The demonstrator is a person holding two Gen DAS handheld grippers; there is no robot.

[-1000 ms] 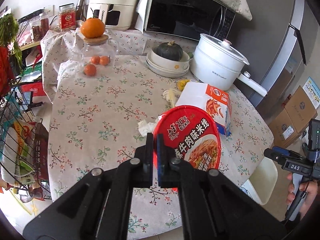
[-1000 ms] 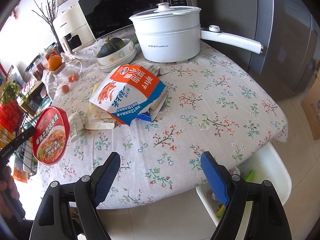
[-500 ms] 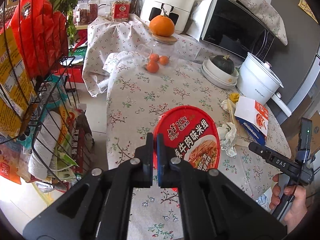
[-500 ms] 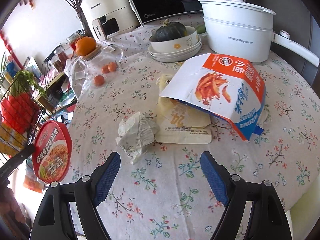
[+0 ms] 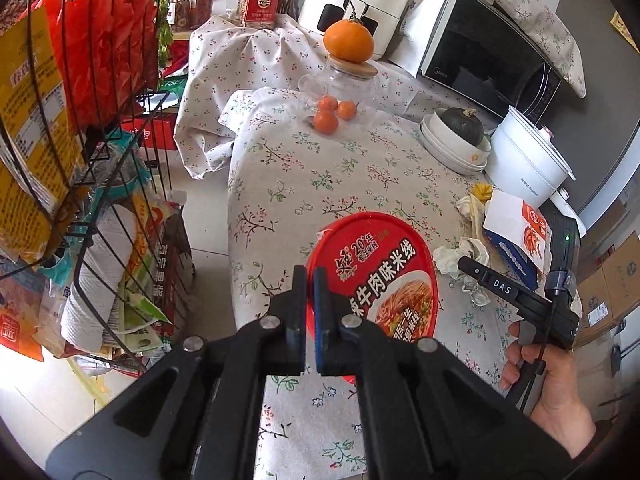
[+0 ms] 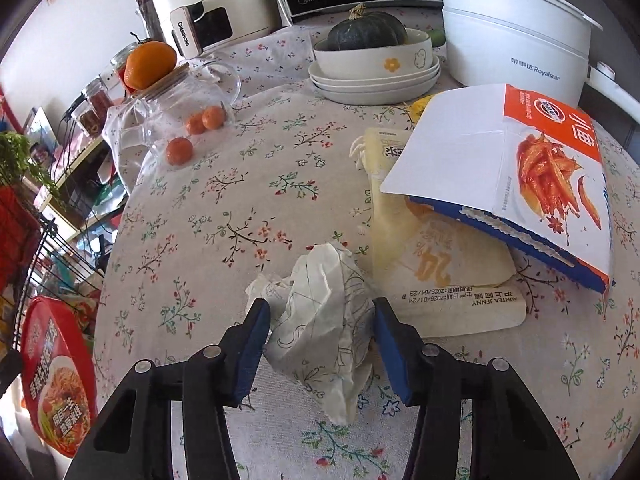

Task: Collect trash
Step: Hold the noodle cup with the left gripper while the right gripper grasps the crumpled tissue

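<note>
Between the closing right fingers point(image 6: 322, 334), crumpled tissue point(image 6: 326, 320) on tablecloth point(image 6: 224, 216), left fingers point(image 5: 310, 316) pinching noodle lid point(image 5: 376, 280)

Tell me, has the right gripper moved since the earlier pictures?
Yes. The right gripper has come forward over the table, away from its near edge, toward the crumpled tissue, which now lies between its closing jaws; the white pot looms larger.

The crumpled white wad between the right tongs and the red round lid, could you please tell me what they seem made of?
Crumpled wad: thin matte tissue paper, soft creases. Red lid: probably printed foil-backed paper, glossy sheen, peel tab.
</note>
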